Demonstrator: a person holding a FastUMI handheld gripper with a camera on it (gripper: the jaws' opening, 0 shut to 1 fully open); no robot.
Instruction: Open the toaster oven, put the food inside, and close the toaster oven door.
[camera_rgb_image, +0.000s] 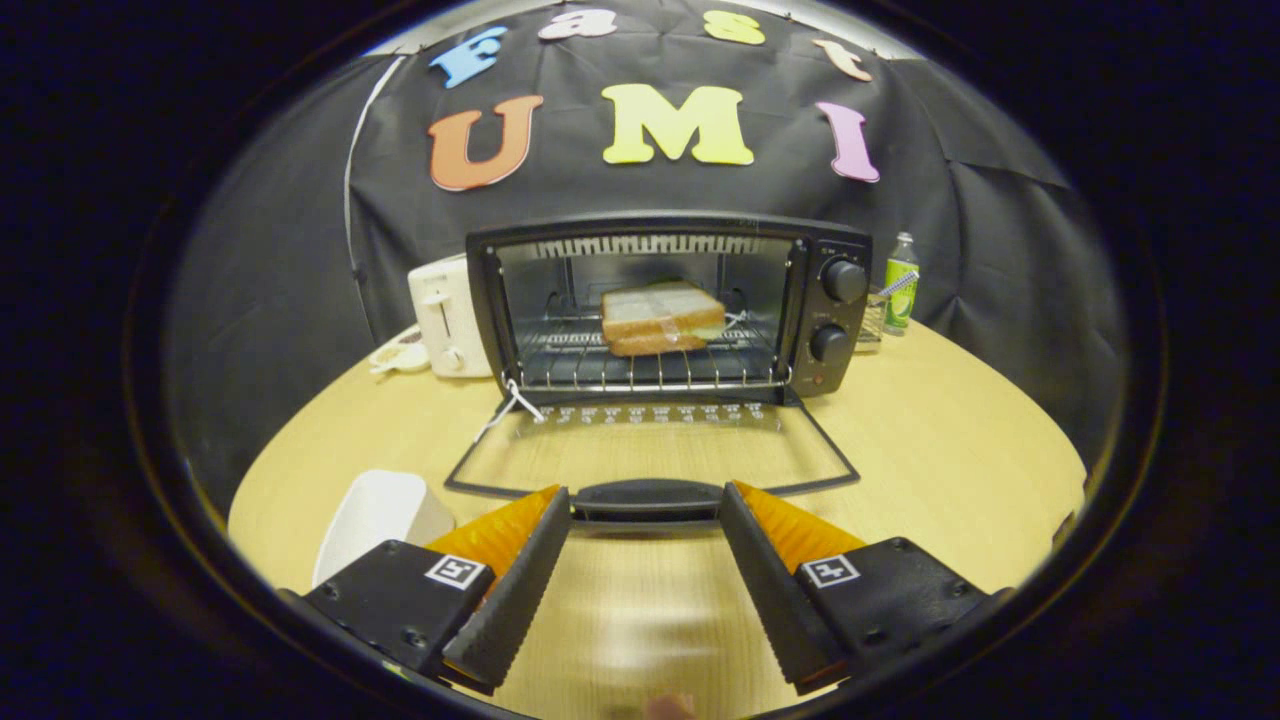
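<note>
Wooden table (hand-held gripper open)

Staged kitchen corner in a recording booth, black cloth wall draped behind my round wooden tabletop, kitchen appliances set on it, toaster oven, white pop-up toaster, green drink bottle, white dish.
</note>
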